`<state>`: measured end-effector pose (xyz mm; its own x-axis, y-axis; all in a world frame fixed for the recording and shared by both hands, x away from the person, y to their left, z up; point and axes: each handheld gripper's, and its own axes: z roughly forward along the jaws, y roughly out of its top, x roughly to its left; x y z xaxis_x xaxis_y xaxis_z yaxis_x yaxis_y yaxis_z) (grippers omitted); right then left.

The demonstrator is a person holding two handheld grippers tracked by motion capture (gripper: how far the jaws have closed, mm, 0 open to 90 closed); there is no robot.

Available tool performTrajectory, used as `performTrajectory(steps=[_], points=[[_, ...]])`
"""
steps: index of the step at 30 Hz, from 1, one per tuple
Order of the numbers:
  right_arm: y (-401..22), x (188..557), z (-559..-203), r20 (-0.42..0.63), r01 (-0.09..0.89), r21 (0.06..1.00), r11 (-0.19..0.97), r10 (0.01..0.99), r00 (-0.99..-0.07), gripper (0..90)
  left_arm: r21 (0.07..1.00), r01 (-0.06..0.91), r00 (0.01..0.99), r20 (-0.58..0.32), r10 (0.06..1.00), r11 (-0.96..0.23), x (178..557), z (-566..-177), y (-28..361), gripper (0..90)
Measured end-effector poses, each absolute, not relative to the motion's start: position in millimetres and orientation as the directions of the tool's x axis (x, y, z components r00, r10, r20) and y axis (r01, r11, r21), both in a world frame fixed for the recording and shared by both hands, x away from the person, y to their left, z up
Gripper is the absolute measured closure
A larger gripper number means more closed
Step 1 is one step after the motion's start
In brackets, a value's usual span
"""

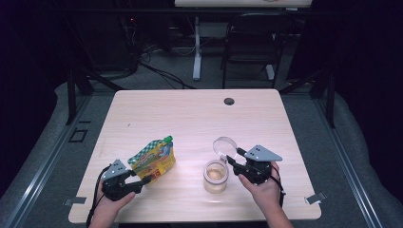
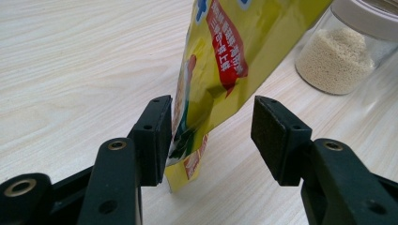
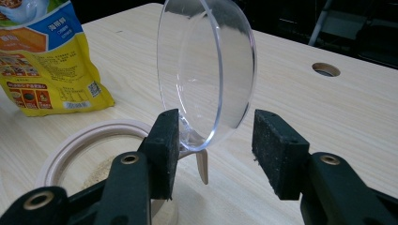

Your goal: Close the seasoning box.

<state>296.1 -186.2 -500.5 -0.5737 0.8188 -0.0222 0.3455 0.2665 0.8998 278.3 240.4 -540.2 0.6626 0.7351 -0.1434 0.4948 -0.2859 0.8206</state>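
Left of the jar [image 1: 215, 176] on the table [image 1: 190, 114], the limp, crinkly pouch [image 1: 153, 159] is standing between the open left claw [image 1: 146, 179]; take its lower edge. The right claw [image 1: 232, 158] is gaping around the jar's clear, slippery lid [image 3: 206, 70], tilted open.

**Count of things on the worktop**

One pale wooden worktop [image 1: 157, 109] carries one yellow foil pouch with a green spout [image 1: 153, 159], one clear glass jar of beige grains [image 1: 216, 176] and one clear round plastic lid [image 1: 225, 146]. Two sets of black tongs are present: the left tongs [image 1: 148, 178] and the right tongs [image 1: 231, 156]. One dark round hole [image 1: 229, 101] sits in the worktop. One black chair [image 1: 252, 45] stands beyond it.
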Motion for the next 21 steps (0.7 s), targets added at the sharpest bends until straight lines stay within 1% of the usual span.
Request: performTrajectory(steps=[6, 16, 21], points=[[-184.2, 297.2, -499.2, -0.008, 0.342, 0.905, 0.252, 0.815, -0.579, 51.8, 0.821, 0.495, 0.659, -0.143, 0.739, -0.283, 276.6, -540.4, 242.6, 48.6], [-180.0, 295.2, -498.4, -0.024, 0.328, 0.906, 0.268, 0.806, -0.592, 52.0, 0.822, 0.496, 0.657, -0.143, 0.741, -0.282, 276.2, -540.0, 242.9, 48.6], [-180.5, 295.2, -497.4, -0.026, 0.324, 0.907, 0.270, 0.803, -0.596, 53.9, 0.820, 0.494, 0.662, -0.139, 0.736, -0.289, 275.5, -540.4, 241.7, 48.7]])
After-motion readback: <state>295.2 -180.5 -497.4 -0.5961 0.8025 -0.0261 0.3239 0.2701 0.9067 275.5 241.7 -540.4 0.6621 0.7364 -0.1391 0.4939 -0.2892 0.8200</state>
